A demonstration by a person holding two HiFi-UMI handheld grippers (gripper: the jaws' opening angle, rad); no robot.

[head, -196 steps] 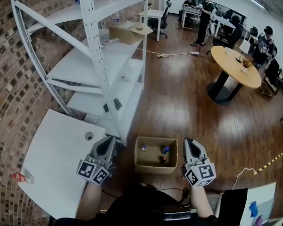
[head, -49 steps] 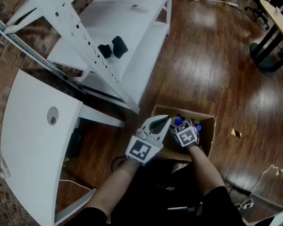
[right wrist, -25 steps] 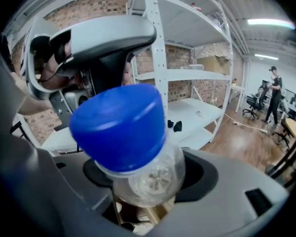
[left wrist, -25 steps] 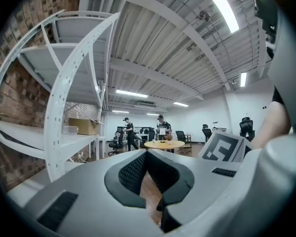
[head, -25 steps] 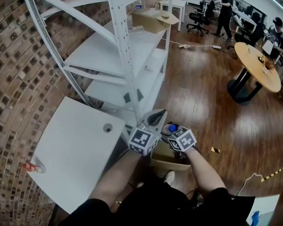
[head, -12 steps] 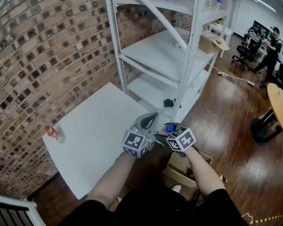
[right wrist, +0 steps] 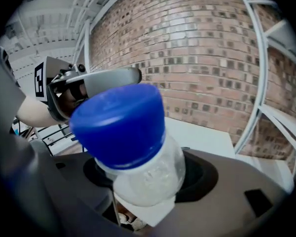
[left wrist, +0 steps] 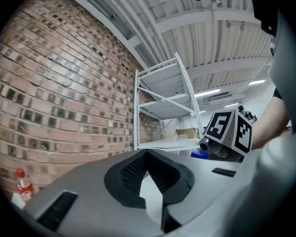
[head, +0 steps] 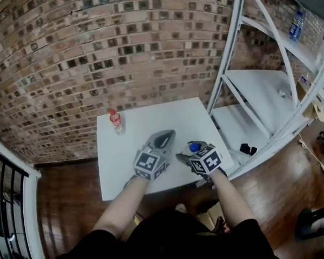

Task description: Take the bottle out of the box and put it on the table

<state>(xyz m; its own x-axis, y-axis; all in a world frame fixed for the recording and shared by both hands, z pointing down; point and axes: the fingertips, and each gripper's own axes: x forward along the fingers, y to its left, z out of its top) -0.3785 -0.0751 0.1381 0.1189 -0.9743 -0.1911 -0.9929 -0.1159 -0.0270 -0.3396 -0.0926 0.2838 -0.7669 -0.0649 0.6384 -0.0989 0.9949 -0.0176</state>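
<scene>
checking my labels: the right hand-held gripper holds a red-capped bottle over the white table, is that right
Wrong on the cap: the bottle in the right hand-held gripper has a blue cap, not red, as the right gripper view shows. It is held over the white table.

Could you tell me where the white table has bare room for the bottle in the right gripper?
The table is bare from the red-capped bottle at its far left corner across to the shelf frame; only that corner is taken.
</scene>
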